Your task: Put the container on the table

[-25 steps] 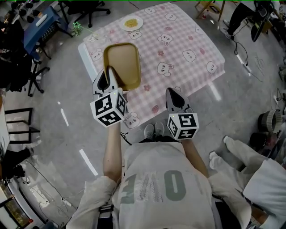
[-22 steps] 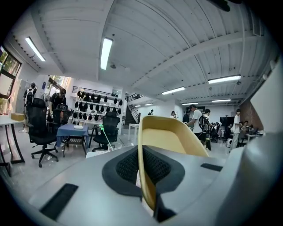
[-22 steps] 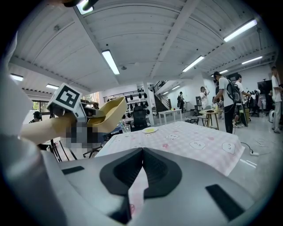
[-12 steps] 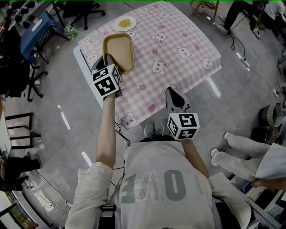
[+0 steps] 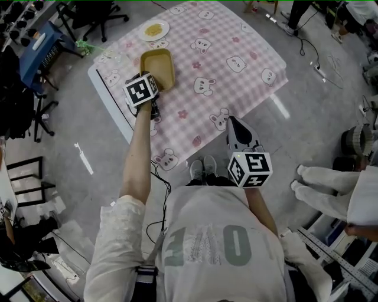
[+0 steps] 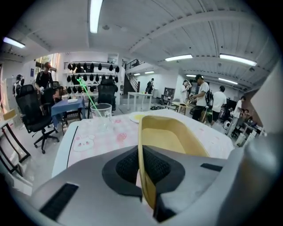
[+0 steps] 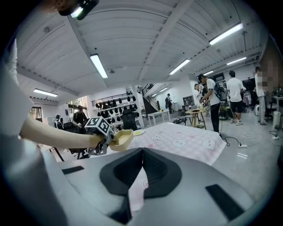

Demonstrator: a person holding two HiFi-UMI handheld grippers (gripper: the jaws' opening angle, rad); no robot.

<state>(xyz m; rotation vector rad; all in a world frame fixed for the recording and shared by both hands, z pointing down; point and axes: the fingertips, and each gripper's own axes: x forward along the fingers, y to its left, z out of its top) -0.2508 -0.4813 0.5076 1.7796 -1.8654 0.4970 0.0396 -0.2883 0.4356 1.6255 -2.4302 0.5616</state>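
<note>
The container (image 5: 158, 68) is a shallow tan tray. It is low over the left part of the table (image 5: 236, 88), which has a pink checked cloth with bear prints. My left gripper (image 5: 151, 85) is shut on its near rim. In the left gripper view the tray wall (image 6: 143, 145) stands edge-on between the dark pads, and the left gripper (image 6: 142, 176) clamps it. From the right gripper view the container (image 7: 121, 139) appears just above the cloth. My right gripper (image 5: 234, 122) hangs shut and empty at the table's near edge, its jaws (image 7: 142, 152) closed together.
A plate of yellow food (image 5: 153, 29) lies beyond the container. A clear glass (image 6: 102, 115) with a green straw stands at the table's left corner. Office chairs (image 5: 97, 12) and a blue table (image 5: 44, 41) stand to the left. A person's legs (image 5: 331, 189) are at the right.
My left gripper has carried the container away from my body and down toward the table's left part. The right gripper has drifted slightly to the right and stayed shut.
</note>
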